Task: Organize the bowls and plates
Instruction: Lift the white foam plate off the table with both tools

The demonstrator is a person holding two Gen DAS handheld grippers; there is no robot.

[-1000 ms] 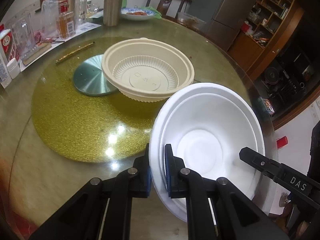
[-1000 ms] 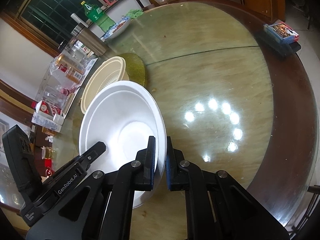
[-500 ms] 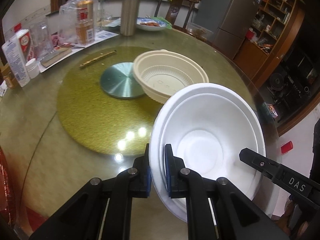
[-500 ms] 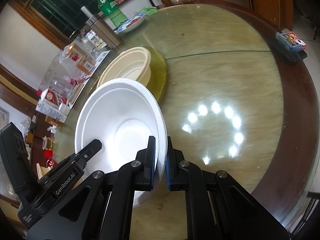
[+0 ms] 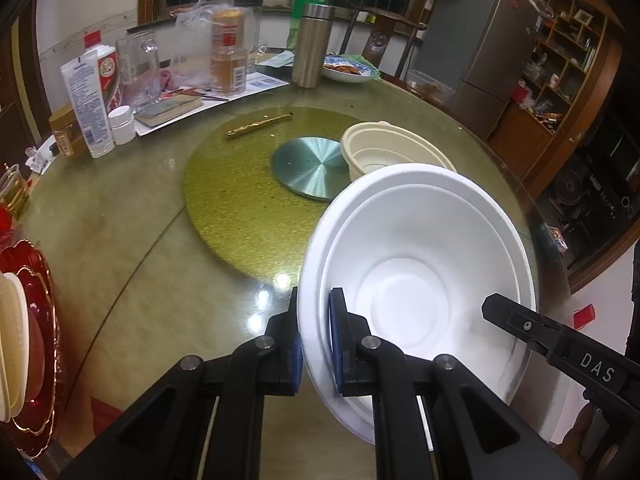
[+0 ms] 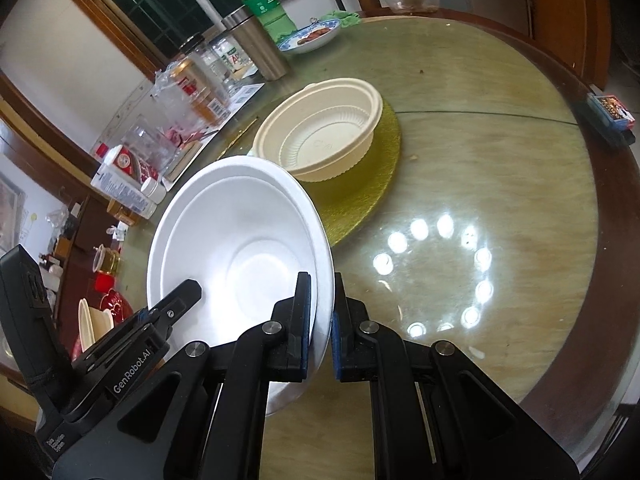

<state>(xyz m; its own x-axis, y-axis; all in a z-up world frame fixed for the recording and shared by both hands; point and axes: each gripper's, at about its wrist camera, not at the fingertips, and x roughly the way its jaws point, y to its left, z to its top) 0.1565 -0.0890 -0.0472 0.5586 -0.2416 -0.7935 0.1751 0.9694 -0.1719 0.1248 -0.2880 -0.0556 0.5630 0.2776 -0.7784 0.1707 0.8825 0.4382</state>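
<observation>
A white bowl (image 5: 420, 280) is held in the air above the glass table between both grippers. My left gripper (image 5: 314, 344) is shut on its left rim. My right gripper (image 6: 320, 320) is shut on its right rim; the bowl also shows in the right wrist view (image 6: 240, 248). A cream ribbed bowl (image 6: 324, 132) stands on the gold turntable (image 5: 240, 200), beyond the white bowl; it also shows in the left wrist view (image 5: 384, 148). A red plate (image 5: 36, 344) with a cream bowl (image 5: 12, 344) on it lies at the table's left edge.
A silver disc (image 5: 310, 166) sits at the turntable's centre, a gold stick (image 5: 260, 124) behind it. Bottles, jars, a steel flask (image 5: 310, 46) and a food plate (image 5: 348, 70) crowd the far side. A card box (image 6: 610, 110) lies at the right edge.
Both grippers have lifted the white bowl and drawn it back toward me and left, away from the cream bowl. The red plate has come into the left wrist view.
</observation>
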